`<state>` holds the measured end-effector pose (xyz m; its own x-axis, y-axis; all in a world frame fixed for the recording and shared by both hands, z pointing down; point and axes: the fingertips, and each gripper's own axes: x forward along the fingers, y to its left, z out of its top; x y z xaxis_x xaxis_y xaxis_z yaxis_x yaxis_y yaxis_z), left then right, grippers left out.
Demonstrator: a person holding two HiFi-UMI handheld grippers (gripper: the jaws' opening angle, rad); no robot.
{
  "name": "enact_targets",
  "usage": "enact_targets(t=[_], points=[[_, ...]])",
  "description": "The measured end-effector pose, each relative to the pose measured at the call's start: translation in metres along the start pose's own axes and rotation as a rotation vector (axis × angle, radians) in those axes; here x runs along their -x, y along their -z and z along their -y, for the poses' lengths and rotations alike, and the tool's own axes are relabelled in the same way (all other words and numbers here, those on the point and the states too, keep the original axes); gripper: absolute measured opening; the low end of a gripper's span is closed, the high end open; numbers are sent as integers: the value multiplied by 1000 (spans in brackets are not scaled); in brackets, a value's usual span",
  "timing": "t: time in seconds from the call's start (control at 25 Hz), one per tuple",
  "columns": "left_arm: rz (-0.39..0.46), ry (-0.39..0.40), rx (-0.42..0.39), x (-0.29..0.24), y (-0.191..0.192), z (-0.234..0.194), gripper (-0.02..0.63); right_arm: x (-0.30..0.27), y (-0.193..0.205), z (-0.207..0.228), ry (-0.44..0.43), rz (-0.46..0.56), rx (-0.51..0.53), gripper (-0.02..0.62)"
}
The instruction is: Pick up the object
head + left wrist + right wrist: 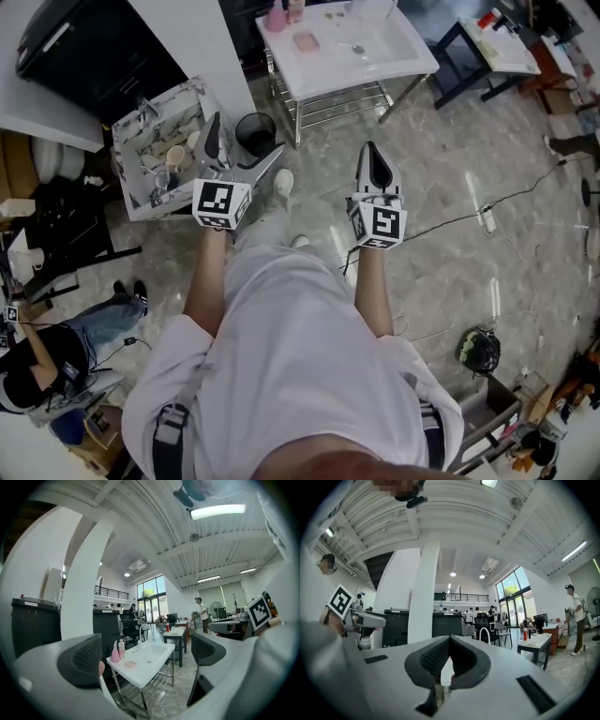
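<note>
Tongs are held out in front of a standing person, above a pale marbled floor (469, 216), as seen from the head view. The left tongs (248, 133) are released: in the left gripper view (146, 654) the two dark ribbed pads (85, 660) stand wide apart and nothing is caught between them. Only the room beyond is seen through the gap. The right tongs (374, 159) are clenched: in the right gripper view (449, 660) the pads are pressed together tip to tip, and no thing is gripped.

Which thing is meant as the object cannot be told from these views. The nearest loose things are found on a white bench (412, 64) with a basin-shaped top and a metal frame, ahead of the person and well apart from both tongs. A pink bottle (276, 19) is stood upright at its far left corner, and a pink flat piece (306, 40) is laid just beside it on the top. Both are also seen in the left gripper view, the pink bottle (115, 653) near the left pad and the flat piece (130, 664) on the white bench (157, 670), framed between the open jaws.

A black bin (255, 120) is placed on the floor below the left tongs, beside a marble-patterned box (131, 141).
</note>
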<state>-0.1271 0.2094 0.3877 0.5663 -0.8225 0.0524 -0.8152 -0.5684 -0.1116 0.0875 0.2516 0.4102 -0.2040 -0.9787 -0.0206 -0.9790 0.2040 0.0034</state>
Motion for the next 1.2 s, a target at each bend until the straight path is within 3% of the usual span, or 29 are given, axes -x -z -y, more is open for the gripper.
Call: enact_targets(t=[0.32,0.64,0.92,1.2], points=[[0,23,56,-98,24,-38,575,-78,14,34,29,-36,24,2],[-3,19,121,-220,46,-109,575,-207,16,54,-4,-69,71,2],[-48,50,169,-318,57,-155,574,-307,22,68,-27,-122,95,2],[-141,48,190,-397,90,-173,561,-370,35,98,-6,-160,69,2]])
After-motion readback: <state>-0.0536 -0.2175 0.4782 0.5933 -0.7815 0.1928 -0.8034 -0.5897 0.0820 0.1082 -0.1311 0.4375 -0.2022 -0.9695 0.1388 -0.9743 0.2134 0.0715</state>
